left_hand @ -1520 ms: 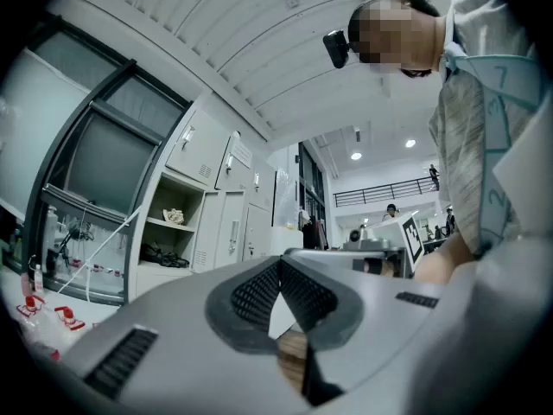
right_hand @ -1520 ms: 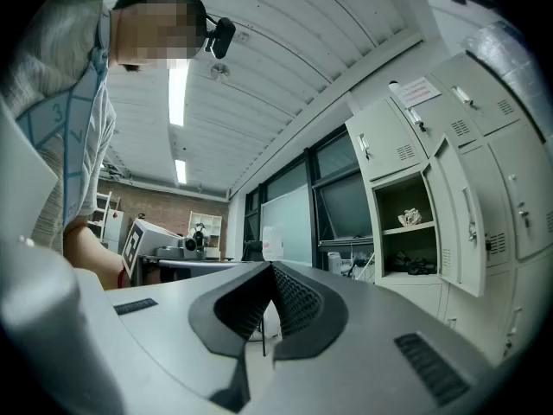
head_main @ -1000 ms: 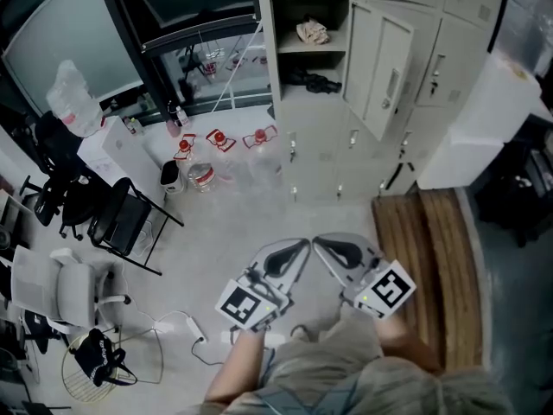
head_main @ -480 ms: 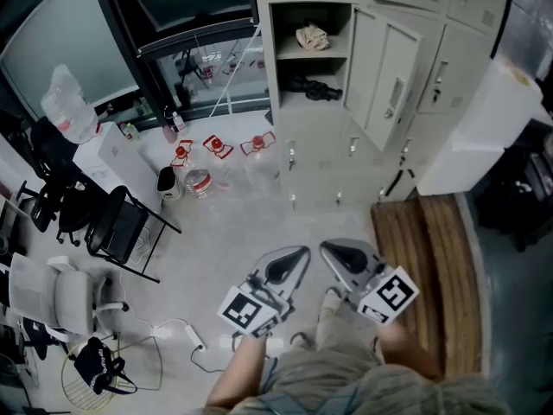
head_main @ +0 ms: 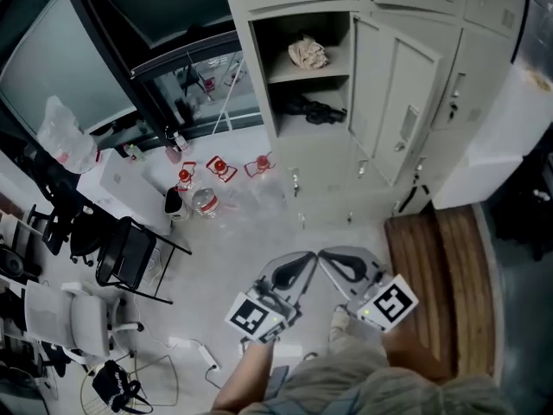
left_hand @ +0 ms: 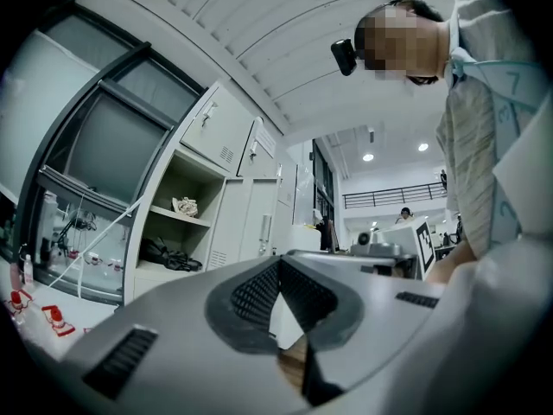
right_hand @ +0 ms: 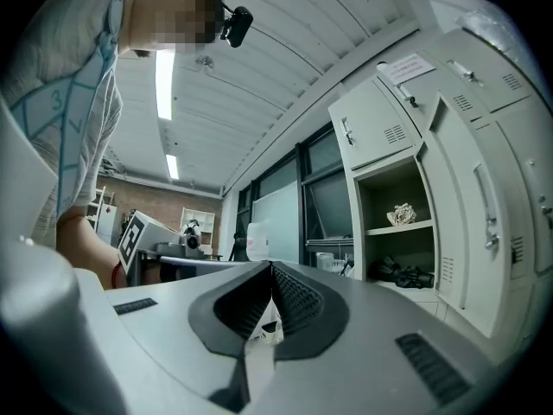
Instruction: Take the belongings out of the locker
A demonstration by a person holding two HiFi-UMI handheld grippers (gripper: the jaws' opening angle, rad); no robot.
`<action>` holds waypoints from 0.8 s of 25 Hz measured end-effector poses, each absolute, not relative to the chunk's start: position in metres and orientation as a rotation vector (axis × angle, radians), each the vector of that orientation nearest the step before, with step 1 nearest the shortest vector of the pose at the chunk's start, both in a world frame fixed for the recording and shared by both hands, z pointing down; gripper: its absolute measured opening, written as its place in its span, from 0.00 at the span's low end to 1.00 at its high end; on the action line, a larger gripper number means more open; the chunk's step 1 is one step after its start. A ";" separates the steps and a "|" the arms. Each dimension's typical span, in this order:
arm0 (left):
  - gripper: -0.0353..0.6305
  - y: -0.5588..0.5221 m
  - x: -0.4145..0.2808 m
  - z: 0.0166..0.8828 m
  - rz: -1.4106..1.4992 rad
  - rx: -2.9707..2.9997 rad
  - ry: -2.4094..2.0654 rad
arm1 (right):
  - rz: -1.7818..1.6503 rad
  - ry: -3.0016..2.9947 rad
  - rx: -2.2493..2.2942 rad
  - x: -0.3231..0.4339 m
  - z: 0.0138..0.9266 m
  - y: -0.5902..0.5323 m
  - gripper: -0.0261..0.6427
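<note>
Left gripper [head_main: 304,260] sits low in the head view, level, jaws pressed together at the tips, nothing between them. Right gripper [head_main: 328,258] just beside it, likewise closed and empty; the two tips nearly meet, both aimed toward the locker [head_main: 259,76] but well short of it. Each marker cube faces up, with a bare forearm [head_main: 246,370] behind the left one. Far left of the floor: white office chair [head_main: 78,314], then a black folding chair [head_main: 130,253], and above them a clear plastic bag [head_main: 65,132] against the dark glass wall. Next along, a cluster of clear containers with red lids [head_main: 221,169] stands on the pale floor near the locker's foot. The locker's open compartment has two levels. On the upper shelf lies a pale crumpled bundle [head_main: 307,52]; on the level below lies a black item [head_main: 313,108], its exact kind not readable from here. Both belongings are untouched, inside the compartment. The locker door [head_main: 406,102] swings out to the right of the opening. Right of that, more closed doors in the same bank, a large white block [head_main: 505,137] leaning against them, and a brown wooden panel [head_main: 441,266] on the floor beside the right gripper.
</note>
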State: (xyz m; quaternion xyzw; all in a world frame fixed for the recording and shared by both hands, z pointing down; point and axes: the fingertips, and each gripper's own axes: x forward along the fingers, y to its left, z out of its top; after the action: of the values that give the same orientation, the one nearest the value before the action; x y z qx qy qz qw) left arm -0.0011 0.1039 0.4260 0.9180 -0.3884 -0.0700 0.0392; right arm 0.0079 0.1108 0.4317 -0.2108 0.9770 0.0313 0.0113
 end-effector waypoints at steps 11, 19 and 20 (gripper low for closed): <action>0.06 0.010 0.026 0.422 -0.186 2.824 -1.197 | 0.111 3.089 -0.648 0.036 0.435 0.019 0.04; 0.06 -0.038 0.030 0.416 -0.141 2.842 -1.235 | 0.099 3.034 -0.761 0.048 0.423 -0.035 0.04; 0.06 -0.047 0.027 0.413 -0.142 2.843 -1.248 | 0.103 3.037 -0.778 0.047 0.421 -0.043 0.04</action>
State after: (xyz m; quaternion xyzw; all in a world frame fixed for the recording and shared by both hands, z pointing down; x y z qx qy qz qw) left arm 0.0273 -0.0465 0.4126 0.9145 -0.4016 -0.0458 0.0166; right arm 0.0473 -0.0435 0.4210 -0.2481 0.9682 0.0328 0.0025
